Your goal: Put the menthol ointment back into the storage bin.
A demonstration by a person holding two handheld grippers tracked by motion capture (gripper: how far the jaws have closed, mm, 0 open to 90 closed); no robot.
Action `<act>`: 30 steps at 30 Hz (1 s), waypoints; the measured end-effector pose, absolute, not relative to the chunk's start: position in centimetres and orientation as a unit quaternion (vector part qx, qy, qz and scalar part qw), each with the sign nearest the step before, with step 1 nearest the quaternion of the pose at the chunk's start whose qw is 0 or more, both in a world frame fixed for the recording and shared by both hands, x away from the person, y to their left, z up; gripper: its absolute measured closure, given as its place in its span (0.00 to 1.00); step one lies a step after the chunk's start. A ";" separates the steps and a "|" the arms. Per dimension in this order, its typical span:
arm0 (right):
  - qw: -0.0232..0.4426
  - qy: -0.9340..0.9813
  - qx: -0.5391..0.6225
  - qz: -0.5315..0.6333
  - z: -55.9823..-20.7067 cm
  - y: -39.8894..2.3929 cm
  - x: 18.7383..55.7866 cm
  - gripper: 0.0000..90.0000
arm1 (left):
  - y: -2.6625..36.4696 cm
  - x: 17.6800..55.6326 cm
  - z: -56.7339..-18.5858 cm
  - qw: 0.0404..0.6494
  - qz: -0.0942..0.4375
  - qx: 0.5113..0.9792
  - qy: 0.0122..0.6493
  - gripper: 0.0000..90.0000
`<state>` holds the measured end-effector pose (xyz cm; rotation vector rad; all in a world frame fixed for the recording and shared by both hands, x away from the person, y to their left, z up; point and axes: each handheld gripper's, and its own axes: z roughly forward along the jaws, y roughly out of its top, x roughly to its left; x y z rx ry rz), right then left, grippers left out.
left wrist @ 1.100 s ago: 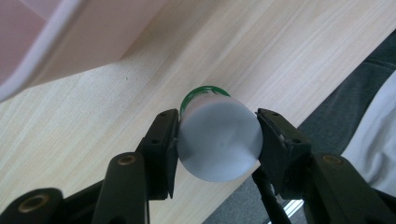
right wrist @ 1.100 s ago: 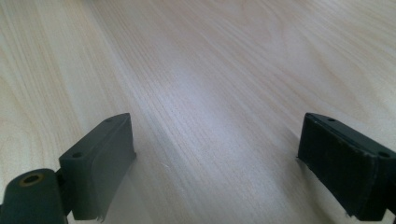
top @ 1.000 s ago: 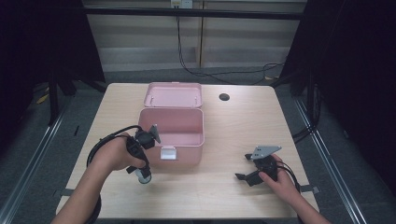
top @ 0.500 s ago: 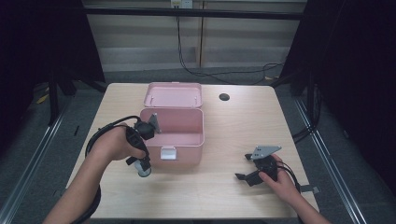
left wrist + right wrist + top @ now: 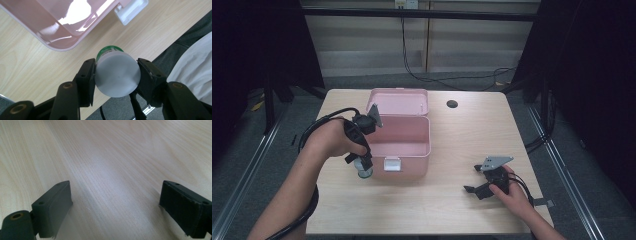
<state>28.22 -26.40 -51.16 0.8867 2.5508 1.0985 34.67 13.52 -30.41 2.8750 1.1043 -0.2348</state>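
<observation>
My left gripper (image 5: 363,164) points downward beside the front left corner of an open pink box (image 5: 404,150). It is shut on a small bottle (image 5: 363,171) with a white cap and a green label, held above the table. In the left gripper view both pads press the sides of the bottle's cap (image 5: 117,76), and the left gripper (image 5: 116,80) looks down on the box's corner (image 5: 55,32) and its white latch (image 5: 131,11). My right gripper (image 5: 473,186) rests low on the table at the right. It is open, and bare wood lies between the right gripper's (image 5: 115,207) jaws.
The box's lid (image 5: 399,102) stands open toward the far side. A small dark round hole (image 5: 452,104) sits in the wooden table (image 5: 472,135) at the back right. Cables trail from both grippers. The person's clothing (image 5: 195,67) lies past the table's near edge.
My left hand has lifted the bottle off the table and carried it up along the box's left front corner. The right gripper has stayed where it was.
</observation>
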 end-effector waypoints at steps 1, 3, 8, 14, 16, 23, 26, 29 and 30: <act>0.113 0.869 0.302 0.374 -51.2 -26.4 28.2 0.11 | 13.5 34.8 -30.1 0.028 -0.076 0.931 0.357 0.56; 0.113 0.869 0.302 0.374 -51.2 -26.4 28.2 0.11 | 13.4 34.9 -29.6 0.028 -0.074 0.930 0.360 0.56; 0.113 0.869 0.302 0.374 -51.2 -26.4 28.2 0.11 | 13.1 35.4 -28.5 0.029 -0.070 0.928 0.366 0.56; 0.113 0.869 0.302 0.374 -51.2 -26.4 28.2 0.11 | 12.4 36.3 -27.3 0.036 -0.067 0.925 0.371 0.56; 0.112 0.869 0.303 0.374 -51.2 -26.4 28.2 0.11 | 12.1 36.5 -27.0 0.038 -0.064 0.925 0.373 0.56; 0.112 0.870 0.302 0.374 -51.2 -26.4 28.2 0.11 | 11.6 37.9 -26.6 0.040 -0.065 0.918 0.390 0.56; 0.112 0.870 0.303 0.374 -51.2 -26.4 28.2 0.11 | 11.6 38.6 -26.6 0.046 -0.062 0.916 0.394 0.56; 0.112 0.870 0.302 0.373 -51.2 -26.4 28.2 0.11 | 11.4 39.0 -26.7 0.047 -0.064 0.910 0.406 0.56; 0.112 0.870 0.302 0.373 -51.2 -26.4 28.2 0.11 | 11.4 39.2 -26.8 0.046 -0.062 0.909 0.409 0.56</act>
